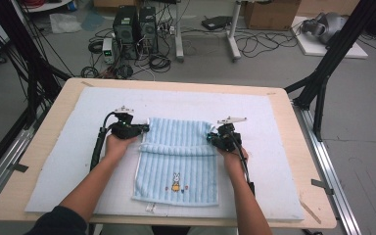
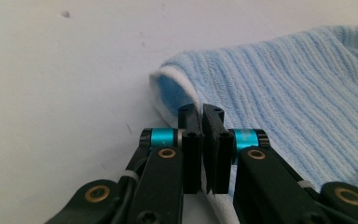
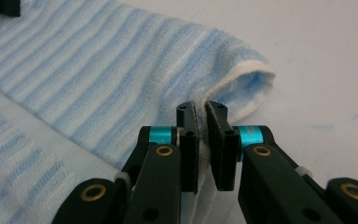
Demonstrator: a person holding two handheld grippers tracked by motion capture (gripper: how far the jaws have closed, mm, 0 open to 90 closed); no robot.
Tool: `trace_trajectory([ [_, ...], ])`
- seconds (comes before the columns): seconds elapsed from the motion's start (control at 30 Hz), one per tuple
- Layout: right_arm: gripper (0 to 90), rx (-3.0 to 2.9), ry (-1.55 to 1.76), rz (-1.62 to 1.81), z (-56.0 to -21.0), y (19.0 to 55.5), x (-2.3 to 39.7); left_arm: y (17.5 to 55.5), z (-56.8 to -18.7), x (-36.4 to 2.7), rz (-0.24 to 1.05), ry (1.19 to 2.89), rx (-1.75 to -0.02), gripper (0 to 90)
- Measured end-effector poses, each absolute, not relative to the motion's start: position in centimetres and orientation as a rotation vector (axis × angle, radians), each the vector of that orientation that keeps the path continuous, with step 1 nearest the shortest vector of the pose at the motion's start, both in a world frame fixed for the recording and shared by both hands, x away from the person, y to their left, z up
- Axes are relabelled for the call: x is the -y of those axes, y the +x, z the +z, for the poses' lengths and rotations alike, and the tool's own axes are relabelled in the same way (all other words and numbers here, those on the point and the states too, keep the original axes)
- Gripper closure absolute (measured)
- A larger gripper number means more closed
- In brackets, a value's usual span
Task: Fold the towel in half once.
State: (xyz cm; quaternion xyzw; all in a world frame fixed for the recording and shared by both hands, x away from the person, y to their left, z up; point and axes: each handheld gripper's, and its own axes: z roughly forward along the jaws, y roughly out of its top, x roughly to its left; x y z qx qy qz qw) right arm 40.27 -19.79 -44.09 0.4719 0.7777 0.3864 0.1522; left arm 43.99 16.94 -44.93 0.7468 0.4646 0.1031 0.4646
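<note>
Pinching the light blue striped towel (image 1: 178, 161) at both ends of its folded-over top part, I have the left gripper (image 1: 144, 129) clamped on the towel's left edge and the right gripper (image 1: 211, 138) clamped on its right edge. From the left gripper view, the jaws stand pressed together on the white hem of the towel (image 2: 279, 93), with a rolled loop of cloth just beyond the tips. From the right gripper view, the jaws sit nearly shut with a thin strip of the towel's (image 3: 98, 79) hem between the pads. The towel lies on the pale blue mat (image 1: 284, 161) that covers the wooden surface (image 1: 41, 161) (its small rabbit picture (image 1: 176, 182) sits near the towel's near edge). My hands (image 1: 117, 145) hold the grippers just outside the towel's two sides.
</note>
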Motion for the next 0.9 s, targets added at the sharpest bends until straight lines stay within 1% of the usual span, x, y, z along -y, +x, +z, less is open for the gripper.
trace_trajectory([
  [0.17, 83.5, -2.197, 1.371, 1.109, -43.9, 41.9, 19.6, 45.4, -44.7, -16.9, 0.276, 1.829, -1.141, 85.9],
  [0.43, 82.4, -2.157, 1.407, 1.101, -44.7, 42.9, 19.8, 46.0, -45.3, -16.4, 0.29, 1.834, -1.133, 85.3],
  [0.47, 79.7, -2.156, 1.399, 1.094, -44.6, 43.0, 19.8, 46.0, -45.2, -16.5, 0.298, 1.828, -1.141, 83.2],
  [0.5, 73.1, -2.143, 1.404, 1.082, -44.5, 43.0, 19.7, 46.0, -45.1, -16.6, 0.306, 1.815, -1.165, 75.1],
  [0.53, 66.3, -2.123, 1.418, 1.081, -44.4, 43.0, 19.9, 46.0, -45.0, -16.8, 0.306, 1.803, -1.192, 63.3],
  [0.57, 62.7, -2.105, 1.435, 1.101, -44.3, 43.0, 20.2, 45.9, -44.8, -17.3, 0.288, 1.796, -1.198, 59.3],
  [0.6, 57.9, -2.091, 1.45, 1.128, -44.1, 42.9, 20.6, 45.8, -44.7, -17.5, 0.277, 1.794, -1.198, 57.6],
  [0.63, 55.8, -2.083, 1.466, 1.149, -43.9, 42.8, 20.8, 45.7, -44.4, -17.8, 0.253, 1.788, -1.2, 55.0],
  [0.7, 55.5, -2.076, 1.467, 1.225, -43.3, 42.3, 21.2, 45.3, -44.0, -18.0, 0.211, 1.793, -1.17, 53.5],
  [0.77, 57.8, -2.12, 1.42, 1.256, -43.0, 41.8, 21.2, 44.5, -43.6, -17.8, 0.211, 1.794, -1.118, 53.8],
  [0.83, 59.6, -2.189, 1.377, 1.27, -43.0, 41.2, 20.7, 43.9, -43.7, -17.6, 0.197, 1.793, -1.08, 56.5],
  [0.9, 59.5, -2.253, 1.348, 1.268, -43.3, 40.7, 20.3, 43.2, -44.1, -17.2, 0.182, 1.824, -1.042, 58.4],
])
